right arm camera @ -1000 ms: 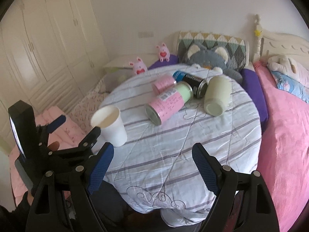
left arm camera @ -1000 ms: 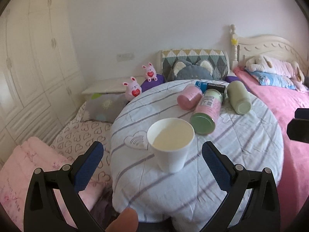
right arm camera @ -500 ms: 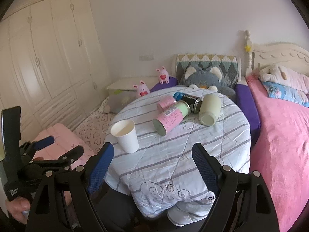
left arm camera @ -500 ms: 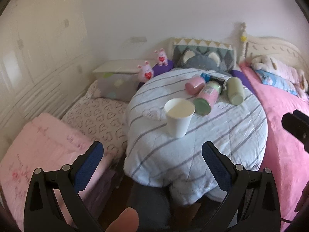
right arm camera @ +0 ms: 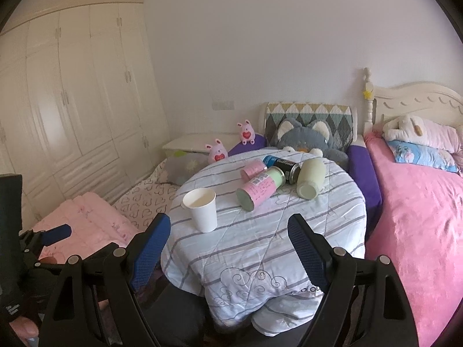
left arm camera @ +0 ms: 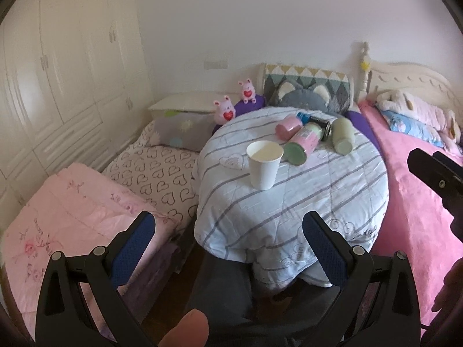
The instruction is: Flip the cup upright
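The white paper cup stands upright on the round table, which is draped in a pale blue quilt with grey stripes. Its open mouth faces up, the rim is round and undented, and the plain walls taper toward the base. It sits on the near-left part of the tabletop, apart from everything else. Farther back and to the right lies a cluster of containers on their sides: a pink-and-green can with its green end facing the cup, a small pink cup, a dark can and a pale green bottle.

The left gripper hangs near the table's front edge, blue-padded jaws spread wide with nothing between them. The right gripper is likewise low and near, jaws wide apart and empty; in its view the cup stands just beyond its left finger. Neither touches the cup
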`<act>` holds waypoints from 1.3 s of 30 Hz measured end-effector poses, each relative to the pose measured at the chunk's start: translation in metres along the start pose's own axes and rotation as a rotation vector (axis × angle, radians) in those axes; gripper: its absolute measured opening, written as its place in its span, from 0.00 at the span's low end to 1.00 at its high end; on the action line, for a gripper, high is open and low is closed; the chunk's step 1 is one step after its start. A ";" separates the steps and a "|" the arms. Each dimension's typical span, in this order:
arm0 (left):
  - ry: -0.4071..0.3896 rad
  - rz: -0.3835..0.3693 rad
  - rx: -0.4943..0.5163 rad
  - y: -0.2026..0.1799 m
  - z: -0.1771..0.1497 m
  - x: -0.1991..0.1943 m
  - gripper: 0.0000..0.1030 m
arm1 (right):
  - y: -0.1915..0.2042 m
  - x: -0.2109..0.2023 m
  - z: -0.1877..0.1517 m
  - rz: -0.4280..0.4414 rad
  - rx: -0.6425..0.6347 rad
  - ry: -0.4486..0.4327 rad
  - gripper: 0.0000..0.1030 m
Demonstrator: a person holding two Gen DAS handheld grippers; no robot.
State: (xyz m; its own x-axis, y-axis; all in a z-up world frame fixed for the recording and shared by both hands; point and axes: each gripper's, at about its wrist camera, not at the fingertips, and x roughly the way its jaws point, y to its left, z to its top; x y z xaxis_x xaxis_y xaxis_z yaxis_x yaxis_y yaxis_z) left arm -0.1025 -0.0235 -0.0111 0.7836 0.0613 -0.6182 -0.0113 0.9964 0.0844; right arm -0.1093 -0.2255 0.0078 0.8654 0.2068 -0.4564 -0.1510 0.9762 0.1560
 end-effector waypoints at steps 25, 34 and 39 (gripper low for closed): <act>-0.006 0.010 -0.004 0.000 -0.005 -0.007 1.00 | -0.001 -0.009 -0.004 0.013 0.007 -0.009 0.82; -0.035 0.035 0.012 -0.004 -0.004 -0.007 1.00 | -0.002 -0.003 -0.004 0.024 0.011 0.010 0.82; -0.027 0.037 0.018 -0.005 -0.001 -0.004 1.00 | -0.004 0.001 -0.004 0.025 0.016 0.020 0.82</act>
State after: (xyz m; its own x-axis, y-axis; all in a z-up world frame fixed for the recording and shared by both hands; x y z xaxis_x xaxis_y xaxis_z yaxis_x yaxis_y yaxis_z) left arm -0.1061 -0.0286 -0.0102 0.7991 0.0962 -0.5934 -0.0296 0.9922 0.1211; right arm -0.1097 -0.2286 0.0037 0.8515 0.2328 -0.4698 -0.1649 0.9695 0.1814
